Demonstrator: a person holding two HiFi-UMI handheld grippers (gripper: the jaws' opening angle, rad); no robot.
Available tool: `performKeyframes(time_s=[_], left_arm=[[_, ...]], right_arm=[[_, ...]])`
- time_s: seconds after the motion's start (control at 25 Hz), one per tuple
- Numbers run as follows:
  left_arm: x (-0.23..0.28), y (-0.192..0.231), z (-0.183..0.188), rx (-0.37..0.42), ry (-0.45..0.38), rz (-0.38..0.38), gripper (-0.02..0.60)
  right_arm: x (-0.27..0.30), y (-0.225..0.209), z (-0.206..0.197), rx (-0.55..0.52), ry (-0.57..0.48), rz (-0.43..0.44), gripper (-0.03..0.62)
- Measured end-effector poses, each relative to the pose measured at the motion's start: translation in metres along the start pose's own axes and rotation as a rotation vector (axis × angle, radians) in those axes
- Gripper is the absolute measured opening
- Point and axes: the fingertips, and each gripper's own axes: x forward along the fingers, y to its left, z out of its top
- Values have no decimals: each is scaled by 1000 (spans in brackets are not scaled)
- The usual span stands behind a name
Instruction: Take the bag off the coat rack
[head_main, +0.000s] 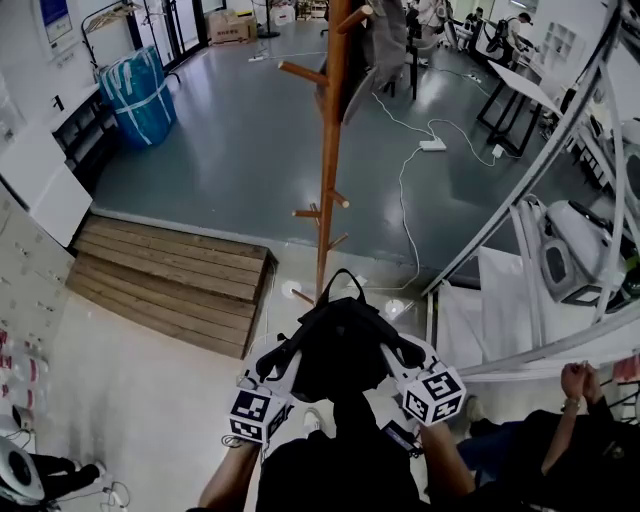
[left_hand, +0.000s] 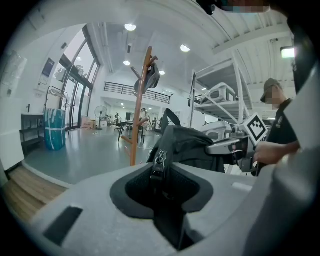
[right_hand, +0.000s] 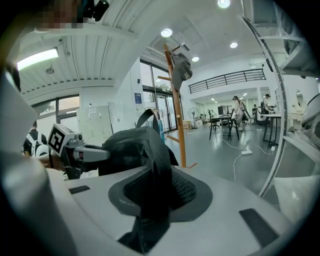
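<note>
Left tool, right tool tight on bag; coat rack beyond, wooden steps left

Glossy grey floor, wooden plank step, blue wrapped bundle, tall windows, round ceiling lights

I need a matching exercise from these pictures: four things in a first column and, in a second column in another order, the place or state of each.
Column A
1. black fabric bag
2. tall wooden coat rack
3. blue wrapped bundle
4. white power strip

Column B
a. lies on the grey floor
b. held by the left claw and the right claw
c. stands upright, with a grey garment on top
d. stands far left in the head view

Pairs: 1-b, 2-c, 3-d, 4-a
</note>
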Motion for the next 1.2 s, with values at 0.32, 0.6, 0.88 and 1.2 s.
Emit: performKeyframes(time_s=[0.32, 0.6, 0.88, 1.2], left_arm=[[-32, -12, -9, -1, 10, -19, 94], [-49, -30, -18, -20, 8, -15, 94], [-56, -48, -27, -33, 25, -2, 94], [-64, -73, -34, -42, 32, 7, 94]], right_arm=[[-22, 28, -12, 25, 8, -17, 91], [-39, 38, -23, 46, 15, 7, 91], [-55, 39, -33, 59, 26, 32, 91], [-77, 38, -43, 67, 29, 52, 91]])
